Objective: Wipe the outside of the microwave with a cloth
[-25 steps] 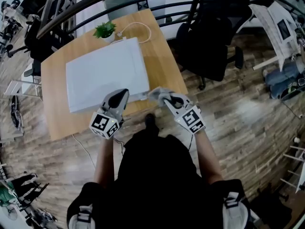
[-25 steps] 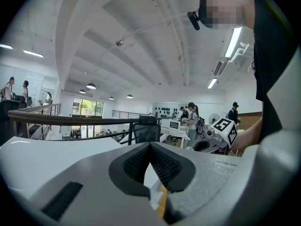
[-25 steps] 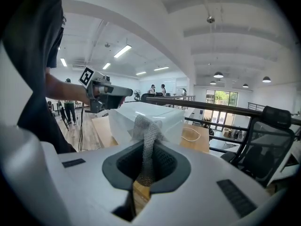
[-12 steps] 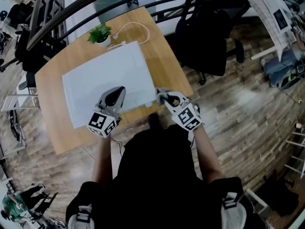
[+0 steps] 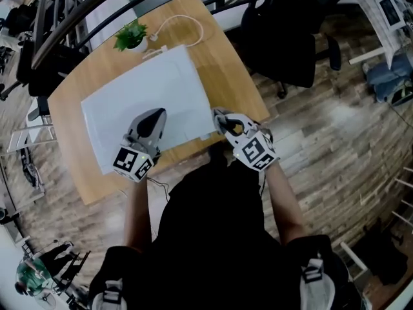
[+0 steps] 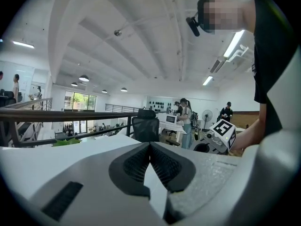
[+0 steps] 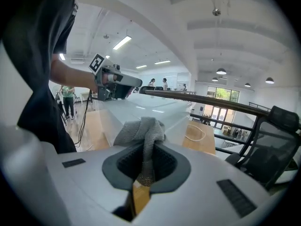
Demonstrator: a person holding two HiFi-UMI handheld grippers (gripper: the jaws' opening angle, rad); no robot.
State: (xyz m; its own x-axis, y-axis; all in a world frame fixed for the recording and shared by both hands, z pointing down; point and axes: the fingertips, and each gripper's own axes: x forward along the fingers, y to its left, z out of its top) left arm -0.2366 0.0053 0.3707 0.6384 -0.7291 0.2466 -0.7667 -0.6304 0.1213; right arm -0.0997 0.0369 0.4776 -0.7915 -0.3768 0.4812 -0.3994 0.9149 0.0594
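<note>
The white microwave [image 5: 139, 95] stands on a wooden table [image 5: 226, 70], seen from above. My left gripper [image 5: 155, 113] rests on the microwave's top near its front edge, shut, with nothing between its jaws. My right gripper [image 5: 220, 117] is at the microwave's front right corner, shut on a grey cloth [image 5: 217, 113]. In the right gripper view the cloth [image 7: 143, 131] bunches out of the jaws right beside the microwave's white side [image 7: 155, 109], and the left gripper [image 7: 115, 86] shows on top. The left gripper view shows the right gripper [image 6: 214, 138] off to its right.
A small potted plant [image 5: 131, 37] and a looped white cable [image 5: 184, 26] lie behind the microwave. A black office chair [image 5: 290, 31] stands right of the table and a dark railing [image 5: 97, 2] runs behind it. The person's body fills the near side.
The right gripper with the cloth has moved a little further along the microwave's right front corner. The left gripper has stayed on the top.
</note>
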